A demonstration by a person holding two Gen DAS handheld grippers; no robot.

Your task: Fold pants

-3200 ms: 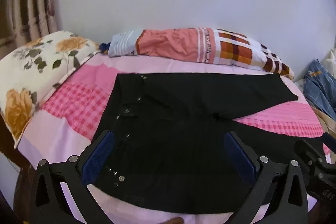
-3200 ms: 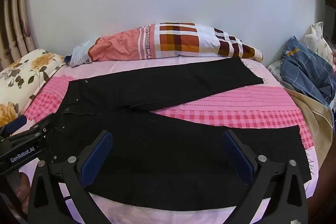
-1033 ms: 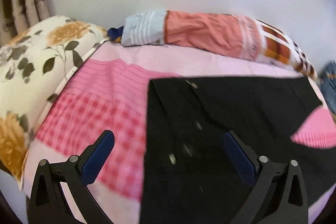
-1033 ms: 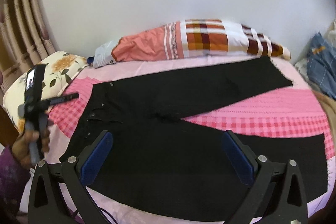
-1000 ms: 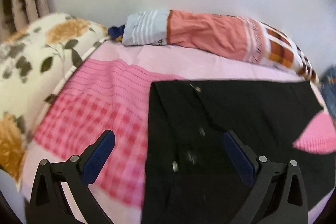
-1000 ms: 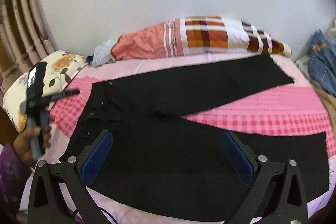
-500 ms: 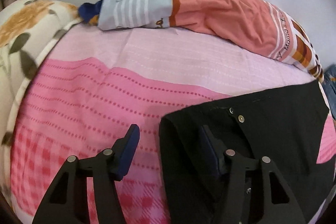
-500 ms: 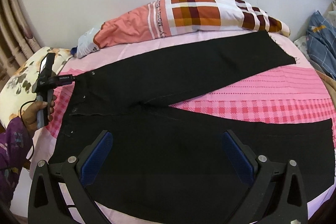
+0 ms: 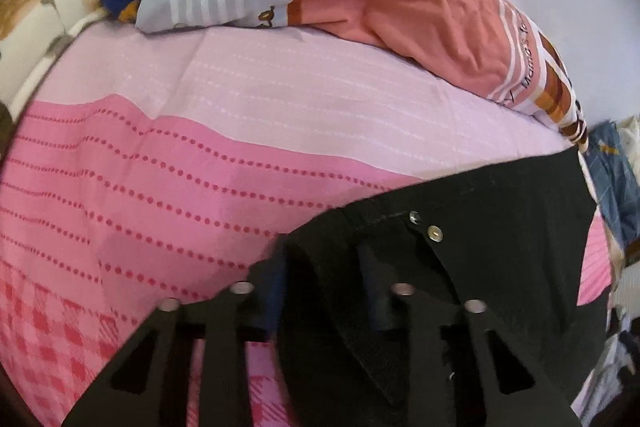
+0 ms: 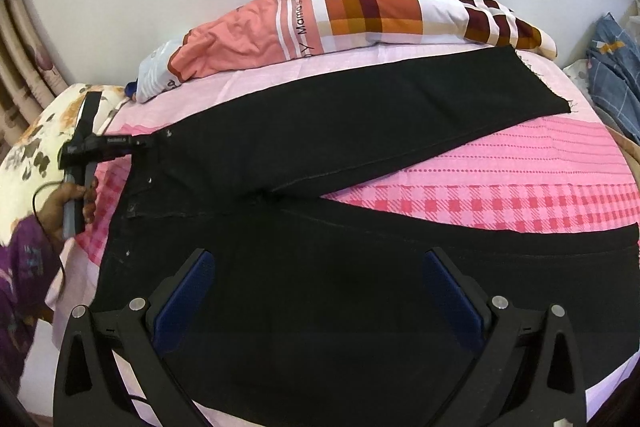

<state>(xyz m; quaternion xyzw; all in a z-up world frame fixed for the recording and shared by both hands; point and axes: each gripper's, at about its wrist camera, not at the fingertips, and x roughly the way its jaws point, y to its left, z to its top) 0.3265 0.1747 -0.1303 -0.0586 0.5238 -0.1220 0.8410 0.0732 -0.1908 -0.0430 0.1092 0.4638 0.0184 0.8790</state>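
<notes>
the rolled quilt (image 10: 360, 15) carries a stripe reading "mama's", remaining letters unclear.

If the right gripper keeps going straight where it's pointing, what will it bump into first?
Most likely the black pants. The right gripper is open and points down at the near leg spread on the bed, with nothing else showing between its fingers. How far above the cloth it hovers is hard to tell.

Bare pink bedsheet (image 10: 540, 183) between the legs; rolled quilt (image 10: 360, 15) blocks the far edge.
</notes>
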